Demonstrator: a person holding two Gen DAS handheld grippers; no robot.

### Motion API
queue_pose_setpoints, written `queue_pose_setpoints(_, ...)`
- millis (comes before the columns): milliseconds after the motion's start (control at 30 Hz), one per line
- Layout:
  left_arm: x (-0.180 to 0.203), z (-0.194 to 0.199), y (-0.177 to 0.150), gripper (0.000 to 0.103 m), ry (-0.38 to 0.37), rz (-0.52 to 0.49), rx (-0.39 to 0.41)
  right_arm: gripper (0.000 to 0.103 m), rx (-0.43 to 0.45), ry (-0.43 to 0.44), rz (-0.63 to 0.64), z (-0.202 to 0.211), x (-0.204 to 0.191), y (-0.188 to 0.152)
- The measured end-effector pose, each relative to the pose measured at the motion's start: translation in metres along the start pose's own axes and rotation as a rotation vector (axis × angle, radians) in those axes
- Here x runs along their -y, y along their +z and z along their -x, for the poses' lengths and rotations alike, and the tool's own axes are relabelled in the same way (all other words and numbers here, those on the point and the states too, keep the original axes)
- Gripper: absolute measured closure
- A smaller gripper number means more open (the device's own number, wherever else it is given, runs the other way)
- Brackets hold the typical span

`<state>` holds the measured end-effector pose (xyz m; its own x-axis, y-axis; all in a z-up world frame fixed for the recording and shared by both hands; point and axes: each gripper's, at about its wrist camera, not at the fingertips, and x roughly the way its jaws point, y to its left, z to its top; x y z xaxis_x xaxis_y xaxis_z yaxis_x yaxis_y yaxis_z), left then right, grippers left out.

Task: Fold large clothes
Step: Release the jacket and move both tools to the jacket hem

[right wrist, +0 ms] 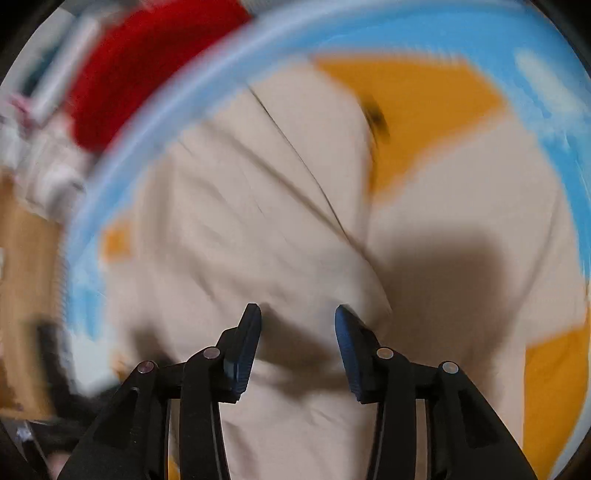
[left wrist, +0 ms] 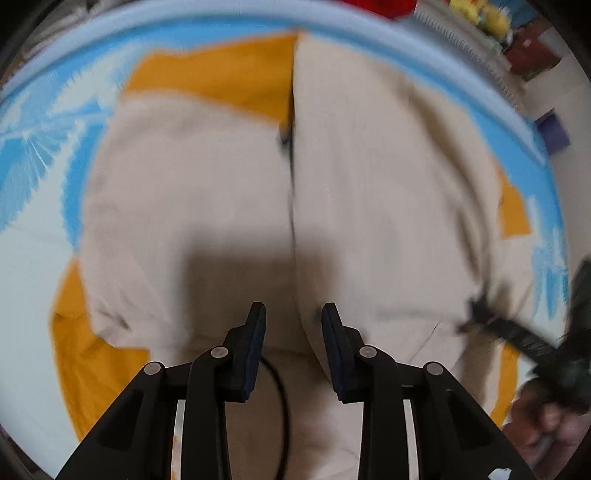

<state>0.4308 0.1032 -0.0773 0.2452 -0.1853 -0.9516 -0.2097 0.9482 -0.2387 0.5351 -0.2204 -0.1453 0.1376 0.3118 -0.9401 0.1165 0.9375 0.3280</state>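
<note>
A large beige garment (left wrist: pixel 369 184) with an orange lining (left wrist: pixel 236 74) lies spread on a blue and white patterned surface (left wrist: pixel 33 166). Its two front panels meet along a dark central seam. My left gripper (left wrist: pixel 293 308) is open and empty, just above the cloth near the seam. My right gripper (right wrist: pixel 297 310) is open and empty above the same beige garment (right wrist: pixel 240 221), whose orange lining (right wrist: pixel 424 110) shows at the top right. The right gripper also shows in the left wrist view (left wrist: pixel 517 332) at the right edge, blurred. Both views are motion-blurred.
The surface has a pale blue rim (left wrist: pixel 443 48). Beyond it are a red object (right wrist: pixel 140 62), yellow items (left wrist: pixel 480 14) and a purple box (left wrist: pixel 554 129). A wooden floor (right wrist: pixel 26 295) shows at the left of the right wrist view.
</note>
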Motion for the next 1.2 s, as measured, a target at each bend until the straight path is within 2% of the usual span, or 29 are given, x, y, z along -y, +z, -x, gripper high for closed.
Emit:
queue_pose_setpoints(67,-0.005,0.033,0.005,0.075,-0.004,-0.009,0.108,0.063,0.039,-0.028,0.015,0.009,-0.003,-0.003)
queue_pose_setpoints(100,-0.010,0.045,0.003,0.075,-0.011,-0.014,0.155,0.063,0.086,-0.062,0.052,0.021,-0.010,-0.004)
queue_pose_setpoints(167,-0.012,0.077,-0.003,0.075,0.000,-0.032,0.276,0.063,0.204,-0.061,0.102,0.051,-0.021,-0.008)
queue_pose_setpoints(300,-0.019,0.126,-0.024,0.075,-0.016,-0.055,0.460,0.063,0.493,-0.006,0.181,0.137,-0.037,-0.027)
queue_pose_setpoints(433,-0.022,0.171,-0.046,0.074,-0.081,-0.059,0.589,0.063,0.706,0.034,0.239,0.206,-0.048,-0.062)
queue_pose_setpoints(533,-0.014,0.207,-0.071,0.073,-0.078,-0.125,0.689,0.063,0.797,0.029,0.289,0.245,-0.054,-0.089)
queue_pose_setpoints(633,-0.020,0.253,-0.112,0.073,-0.028,-0.164,0.760,0.063,0.907,-0.002,0.328,0.307,-0.032,-0.134)
queue_pose_setpoints(733,-0.040,0.286,-0.154,0.071,-0.051,-0.122,0.790,0.063,0.995,0.009,0.286,0.366,-0.001,-0.185)
queue_pose_setpoints(767,-0.050,0.297,-0.175,0.071,-0.057,-0.107,0.794,0.063,1.006,0.014,0.275,0.379,0.010,-0.200)
queue_pose_setpoints(800,-0.055,0.303,-0.188,0.070,-0.055,-0.104,0.800,0.067,1.013,0.018,0.262,0.393,0.026,-0.220)
queue_pose_setpoints(833,-0.063,0.309,-0.207,0.068,-0.042,-0.101,0.815,0.075,1.014,0.017,0.256,0.402,0.039,-0.237)
queue_pose_setpoints(900,-0.079,0.308,-0.236,0.064,-0.024,-0.078,0.828,0.080,1.002,0.006,0.241,0.408,0.067,-0.263)
queue_pose_setpoints(1033,-0.107,0.273,-0.279,0.063,0.020,0.007,0.762,0.080,0.946,-0.030,0.155,0.391,0.127,-0.304)
queue_pose_setpoints(1067,-0.112,0.256,-0.287,0.063,0.044,0.027,0.714,0.080,0.925,-0.047,0.131,0.381,0.141,-0.307)
queue_pose_setpoints(1133,-0.117,0.234,-0.292,0.065,0.078,0.048,0.608,0.080,0.822,-0.079,0.075,0.354,0.170,-0.309)
queue_pose_setpoints(1200,-0.123,0.224,-0.293,0.065,0.063,0.063,0.568,0.079,0.691,-0.068,0.039,0.328,0.192,-0.302)
